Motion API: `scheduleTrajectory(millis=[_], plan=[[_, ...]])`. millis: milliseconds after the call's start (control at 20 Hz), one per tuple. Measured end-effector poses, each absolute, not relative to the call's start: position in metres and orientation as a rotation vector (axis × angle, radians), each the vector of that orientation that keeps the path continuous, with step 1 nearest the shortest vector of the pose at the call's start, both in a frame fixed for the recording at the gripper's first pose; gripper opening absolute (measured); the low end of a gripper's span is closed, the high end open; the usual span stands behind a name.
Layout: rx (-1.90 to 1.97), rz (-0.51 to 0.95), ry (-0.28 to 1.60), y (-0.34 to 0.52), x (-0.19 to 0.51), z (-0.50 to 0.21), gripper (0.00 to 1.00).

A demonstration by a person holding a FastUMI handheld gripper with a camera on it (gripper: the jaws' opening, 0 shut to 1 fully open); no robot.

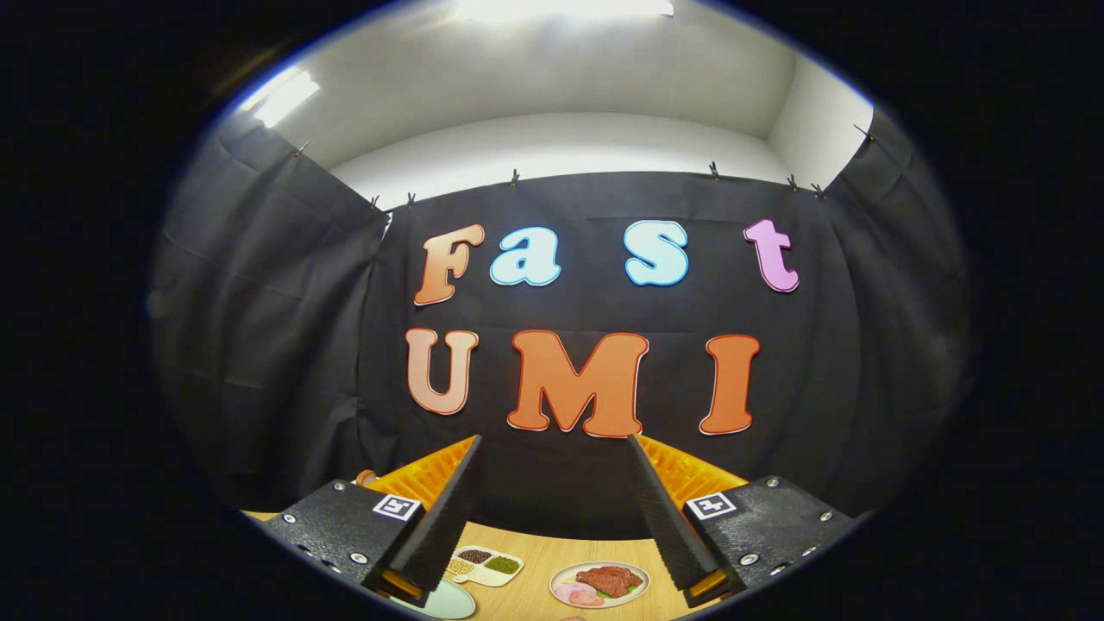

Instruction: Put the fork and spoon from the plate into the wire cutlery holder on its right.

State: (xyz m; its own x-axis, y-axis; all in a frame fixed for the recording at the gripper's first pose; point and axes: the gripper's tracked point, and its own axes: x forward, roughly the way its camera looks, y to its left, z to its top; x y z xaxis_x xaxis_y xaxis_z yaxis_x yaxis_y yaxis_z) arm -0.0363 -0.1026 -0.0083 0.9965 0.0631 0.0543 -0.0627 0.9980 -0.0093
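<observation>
We hold the gripper raised with fingers spread and empty, the wooden table at six o'clock below; fork and spoon lie out of sight, and we judge them light, stiff, slippery, best pinched mid-handle.

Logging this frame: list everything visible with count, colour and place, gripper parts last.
Table: one, light wood, below and between the fingers.
Divided dish: one, white, holding dark, green and pale fillings, just inside the left finger.
Plate of food: one, white, with red meat and pink slices, between the fingers.
Pale plate: one, light greenish, partly hidden under the left finger.
Booth wall: black cloth, clipped up, beyond the table.
Ceiling lights: two, bright white, overhead.
Gripper: one, fingers spread wide, holding nothing.
</observation>
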Motion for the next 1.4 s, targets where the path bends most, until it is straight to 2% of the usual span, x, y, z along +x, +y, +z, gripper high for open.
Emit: scheduleTrajectory(millis=[700, 1400], plan=[[0.02, 0.05, -0.074, -0.104, -0.022, -0.003, 0.96], [0.0, 0.042, -0.063, -0.115, -0.04, -0.003, 0.96]])
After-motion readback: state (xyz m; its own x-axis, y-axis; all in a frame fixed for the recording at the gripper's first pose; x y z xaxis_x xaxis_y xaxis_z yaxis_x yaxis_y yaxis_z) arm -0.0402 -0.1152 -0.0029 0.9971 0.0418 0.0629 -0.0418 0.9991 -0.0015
